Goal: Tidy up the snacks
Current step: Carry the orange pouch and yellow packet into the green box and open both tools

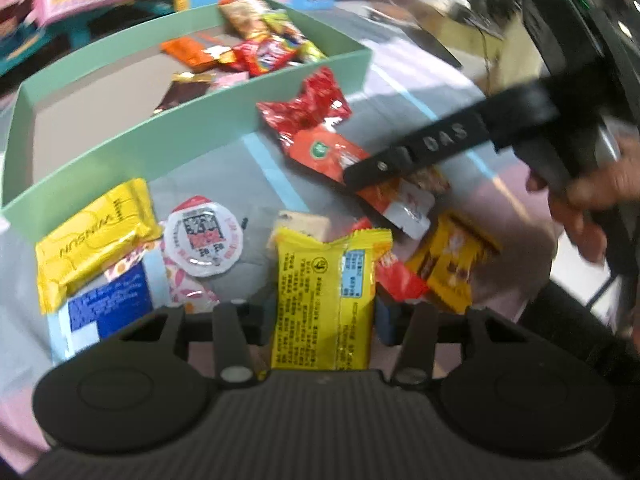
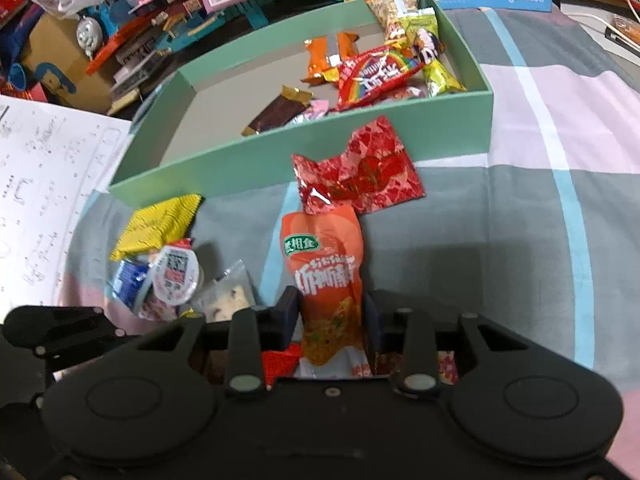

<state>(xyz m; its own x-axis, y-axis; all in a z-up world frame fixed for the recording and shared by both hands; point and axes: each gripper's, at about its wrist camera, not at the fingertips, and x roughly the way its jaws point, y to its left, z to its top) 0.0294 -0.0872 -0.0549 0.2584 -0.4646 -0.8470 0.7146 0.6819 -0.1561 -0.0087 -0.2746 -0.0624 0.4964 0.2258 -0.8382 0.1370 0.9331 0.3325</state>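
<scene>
2 grippers here, each with a snack: the left gripper [image 1: 324, 316] is pinching a yellow packet [image 1: 326, 300] and the right gripper [image 2: 332, 316] is clamped on an orange packet [image 2: 326, 276]. Both sit just in front of the green box [image 2: 280, 160], which already has a few snacks piled in its far corner, on the striped cloth [image 2: 540, 200]

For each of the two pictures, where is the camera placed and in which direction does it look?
Left wrist: on the left gripper, angled down at loose snacks; it grips a yellow packet; right gripper and a hand show.
Right wrist: on the right gripper, angled down; it grips an orange packet.
Shared: green box, red wrapper.
</scene>
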